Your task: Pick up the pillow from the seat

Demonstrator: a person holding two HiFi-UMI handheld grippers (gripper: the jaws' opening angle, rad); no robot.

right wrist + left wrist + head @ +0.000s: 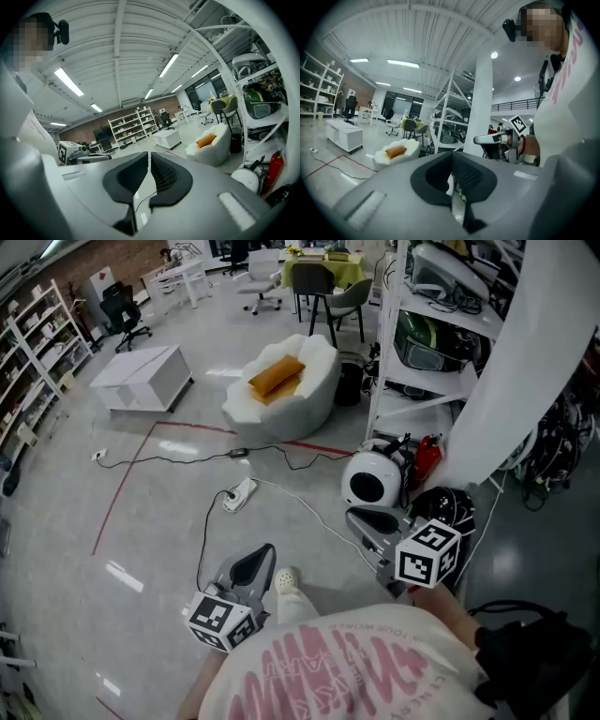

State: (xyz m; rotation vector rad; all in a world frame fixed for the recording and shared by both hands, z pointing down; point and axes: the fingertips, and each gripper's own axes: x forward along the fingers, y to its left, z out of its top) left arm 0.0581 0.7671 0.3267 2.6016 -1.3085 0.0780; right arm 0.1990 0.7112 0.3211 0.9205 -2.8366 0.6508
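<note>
Pillow (275, 376): orange cloth, matt. Seat (317, 397): white, matt, soft padded covering. Floor (141, 521): smooth grey, glossy. Left gripper (451, 160) and right gripper (149, 158): matt grey plastic, ribbed black pads

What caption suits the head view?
Both shut, the left gripper and right gripper face an orange pillow on a distant white seat.

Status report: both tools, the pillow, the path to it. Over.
Left tool shut, empty. Right tool shut, empty. Orange pillow lies on white seat, far ahead. Cables and power strip cross the floor between.
</note>
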